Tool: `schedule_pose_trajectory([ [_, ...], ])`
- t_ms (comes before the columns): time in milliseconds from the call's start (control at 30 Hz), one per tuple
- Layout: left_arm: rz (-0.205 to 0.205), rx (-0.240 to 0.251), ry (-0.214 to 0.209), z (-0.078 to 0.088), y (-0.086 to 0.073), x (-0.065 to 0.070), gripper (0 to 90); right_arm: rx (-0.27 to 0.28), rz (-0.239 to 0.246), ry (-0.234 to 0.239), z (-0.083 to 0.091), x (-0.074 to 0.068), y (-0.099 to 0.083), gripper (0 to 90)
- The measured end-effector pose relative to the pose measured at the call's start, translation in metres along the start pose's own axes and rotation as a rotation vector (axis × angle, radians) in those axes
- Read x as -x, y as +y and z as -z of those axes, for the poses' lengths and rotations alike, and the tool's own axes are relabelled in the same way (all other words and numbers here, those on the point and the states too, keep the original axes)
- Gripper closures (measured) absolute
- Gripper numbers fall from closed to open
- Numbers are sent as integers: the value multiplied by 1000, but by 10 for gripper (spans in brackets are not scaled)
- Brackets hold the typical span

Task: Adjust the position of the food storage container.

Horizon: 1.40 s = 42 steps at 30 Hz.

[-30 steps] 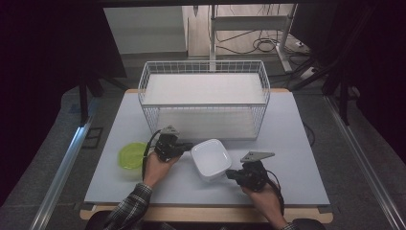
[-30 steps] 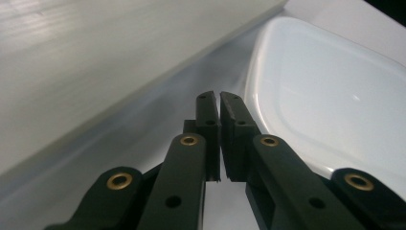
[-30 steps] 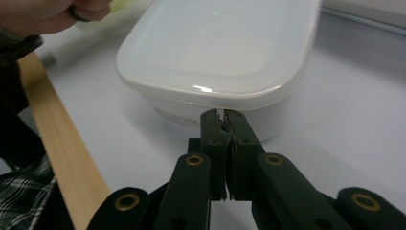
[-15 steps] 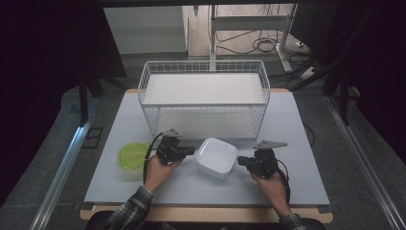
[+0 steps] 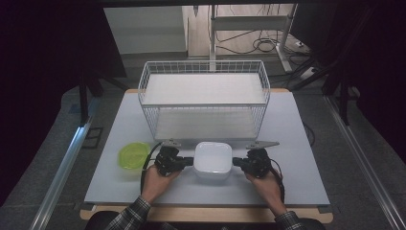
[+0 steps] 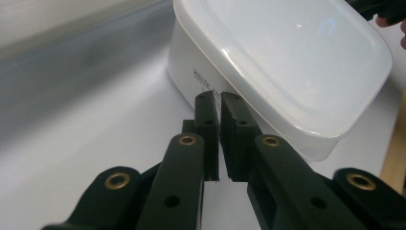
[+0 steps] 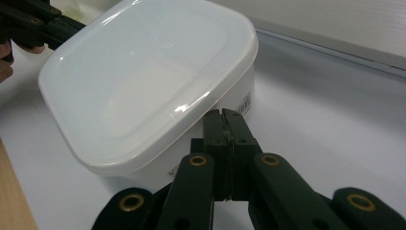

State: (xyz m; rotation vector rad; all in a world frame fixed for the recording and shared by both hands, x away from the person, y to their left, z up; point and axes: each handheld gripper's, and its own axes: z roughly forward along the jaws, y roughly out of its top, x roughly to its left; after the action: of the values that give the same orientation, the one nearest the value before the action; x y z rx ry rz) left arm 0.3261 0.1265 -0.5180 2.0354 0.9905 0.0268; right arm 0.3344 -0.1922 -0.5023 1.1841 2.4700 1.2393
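Note:
A white square container [image 5: 213, 159] with a translucent lid lies on the pale table near the front, squared to the edge. My left gripper [image 5: 190, 162] is shut and empty, its tips against the container's left wall. In the left gripper view the closed jaws [image 6: 219, 98] meet the container [image 6: 287, 62] just below the lid rim. My right gripper [image 5: 235, 163] is shut and empty too, touching the right wall. In the right gripper view its tips [image 7: 223, 115] sit under the rim of the container [image 7: 143, 81], with the left gripper [image 7: 43, 26] on the far side.
A white wire basket [image 5: 203, 96] stands just behind the container, its open top upward. A green round lid [image 5: 134, 155] lies left of my left hand. The table's wooden front edge [image 5: 206, 214] runs close behind both hands.
The container has turned from a slanted lie to square. My left gripper came back toward the front edge and my right gripper moved away from it, so both now flank the container's sides.

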Motion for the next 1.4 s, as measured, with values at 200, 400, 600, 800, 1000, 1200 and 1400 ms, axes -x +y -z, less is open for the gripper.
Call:
schedule_pose_trajectory([
  [200,14,3,-11,7,-13,10,851,-6,0,16,5,-8,-6,898],
  [400,17,9,-6,10,-16,10,799,-15,2,23,4,-10,-9,888],
  [600,-17,42,86,24,-19,11,668,15,47,-21,14,-8,-8,784],
  [800,-90,102,136,40,-29,19,436,75,69,-56,38,-5,-8,588],
  [1000,-105,124,143,51,-38,21,307,99,123,-58,49,-15,-7,467],
  [1200,-109,141,159,63,-49,24,119,110,165,-47,56,-21,-14,254],
  [1400,-141,119,177,62,-60,28,73,89,167,-27,55,-21,-22,104],
])
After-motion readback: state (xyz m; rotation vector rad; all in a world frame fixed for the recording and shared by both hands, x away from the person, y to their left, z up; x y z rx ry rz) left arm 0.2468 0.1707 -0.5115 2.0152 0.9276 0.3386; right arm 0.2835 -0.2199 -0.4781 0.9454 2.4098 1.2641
